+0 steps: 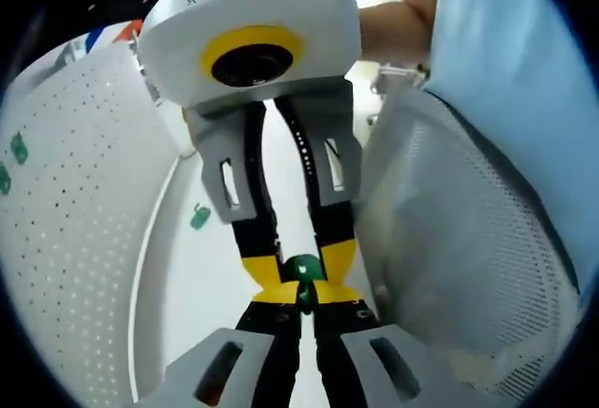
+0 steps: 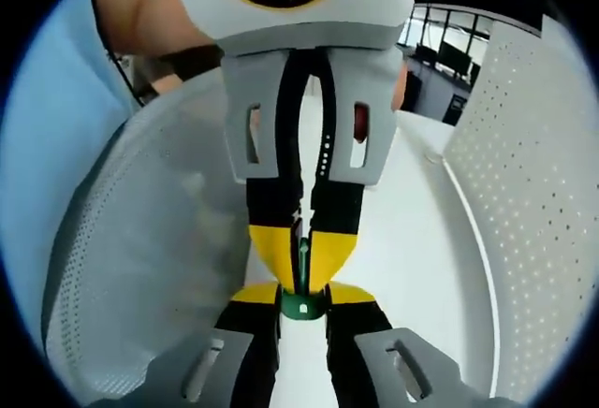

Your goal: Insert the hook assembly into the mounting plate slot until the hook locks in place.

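A small green hook (image 1: 302,269) is pinched between two grippers that meet tip to tip over the white table. In the left gripper view my left gripper (image 1: 300,313) rises from the bottom, shut on the hook's lower end. My right gripper (image 1: 301,282) comes down from the top, its yellow fingertips (image 1: 265,272) closed on the hook. In the right gripper view the hook (image 2: 302,306) sits between my right gripper (image 2: 302,313), and my left gripper (image 2: 302,268) clamps its thin upper strip. A white perforated mounting plate (image 1: 75,230) (image 2: 538,193) stands to one side.
Small green hooks (image 1: 199,214) (image 1: 18,149) sit on or near the perforated plate. A curved grey-white perforated panel (image 1: 468,249) (image 2: 140,258) lies close on the other side. A person in light blue clothing (image 1: 505,43) stands behind it. The white table (image 1: 206,286) runs between the panels.
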The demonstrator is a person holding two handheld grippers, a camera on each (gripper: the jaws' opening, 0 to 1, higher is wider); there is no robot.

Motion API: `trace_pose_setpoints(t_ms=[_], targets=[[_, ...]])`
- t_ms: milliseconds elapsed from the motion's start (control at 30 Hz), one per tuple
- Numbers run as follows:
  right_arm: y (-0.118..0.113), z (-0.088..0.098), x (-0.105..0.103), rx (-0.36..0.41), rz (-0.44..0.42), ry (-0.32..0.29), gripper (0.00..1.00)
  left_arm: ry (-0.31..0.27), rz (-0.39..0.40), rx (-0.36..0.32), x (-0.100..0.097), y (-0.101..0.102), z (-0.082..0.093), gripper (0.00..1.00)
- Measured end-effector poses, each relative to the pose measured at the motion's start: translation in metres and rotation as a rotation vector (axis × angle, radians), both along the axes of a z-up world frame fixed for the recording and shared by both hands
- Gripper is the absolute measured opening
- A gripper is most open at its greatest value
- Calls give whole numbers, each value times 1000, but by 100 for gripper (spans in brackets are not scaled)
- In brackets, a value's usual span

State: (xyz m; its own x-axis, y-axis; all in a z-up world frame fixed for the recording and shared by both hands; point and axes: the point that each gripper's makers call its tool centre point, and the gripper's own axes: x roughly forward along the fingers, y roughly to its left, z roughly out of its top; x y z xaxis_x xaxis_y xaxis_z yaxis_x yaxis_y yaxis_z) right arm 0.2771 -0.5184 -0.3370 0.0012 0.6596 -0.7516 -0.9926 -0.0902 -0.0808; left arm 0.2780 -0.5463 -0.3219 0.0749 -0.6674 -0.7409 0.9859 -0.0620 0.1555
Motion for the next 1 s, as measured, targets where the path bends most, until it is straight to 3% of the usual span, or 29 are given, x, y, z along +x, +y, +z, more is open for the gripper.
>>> trace_pose_setpoints(t_ms=[533, 1000], targets=[[2, 8, 6, 43, -17, -17, 17, -16, 27, -26, 6, 1, 6, 3], [1, 15, 14, 88, -41, -48, 20, -32, 85, -88, 14, 7, 16, 3]])
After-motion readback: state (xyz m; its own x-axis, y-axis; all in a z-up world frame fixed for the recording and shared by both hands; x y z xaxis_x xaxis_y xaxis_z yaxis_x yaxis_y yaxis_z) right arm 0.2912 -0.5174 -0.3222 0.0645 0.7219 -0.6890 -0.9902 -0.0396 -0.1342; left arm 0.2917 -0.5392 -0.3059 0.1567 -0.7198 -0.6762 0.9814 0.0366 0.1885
